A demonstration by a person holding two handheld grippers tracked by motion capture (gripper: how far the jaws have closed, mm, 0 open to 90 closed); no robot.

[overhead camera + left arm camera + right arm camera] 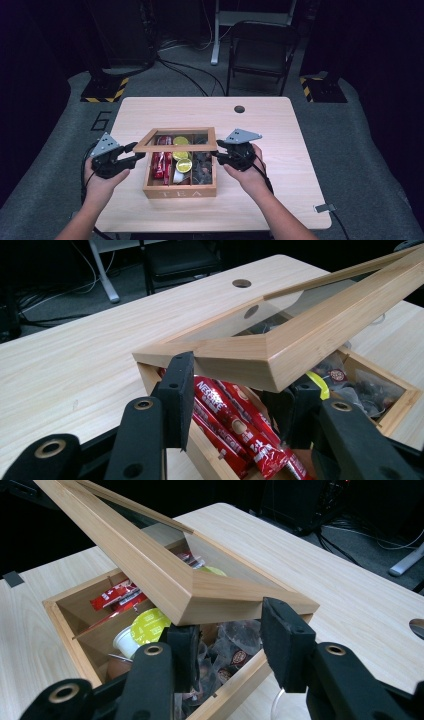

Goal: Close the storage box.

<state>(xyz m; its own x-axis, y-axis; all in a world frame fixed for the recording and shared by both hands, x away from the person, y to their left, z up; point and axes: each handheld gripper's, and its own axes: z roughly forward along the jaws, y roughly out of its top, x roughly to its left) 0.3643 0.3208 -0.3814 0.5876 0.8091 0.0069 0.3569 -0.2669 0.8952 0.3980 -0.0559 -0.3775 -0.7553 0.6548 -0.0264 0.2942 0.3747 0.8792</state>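
Note:
A wooden box marked TEA (180, 191) sits on the table near its front middle. Its glass-paned wooden lid (175, 148) is tilted up, front edge raised. My left gripper (135, 151) is shut on the lid's front left corner, and in the left gripper view the lid (280, 355) sits between my gripper's (235, 395) black pads. My right gripper (218, 152) grips the front right corner, and the lid (200, 597) rests between its pads (232, 635). Inside lie red Nescafe sachets (235, 425), yellow-topped capsules (150, 625) and dark tea bags (235, 655).
The light wooden table (150, 112) has a round cable hole (239, 109) near its back edge. A small clip (324, 207) lies at its front right corner. A black folding chair (260, 50) and a desk leg (216, 35) stand behind the table.

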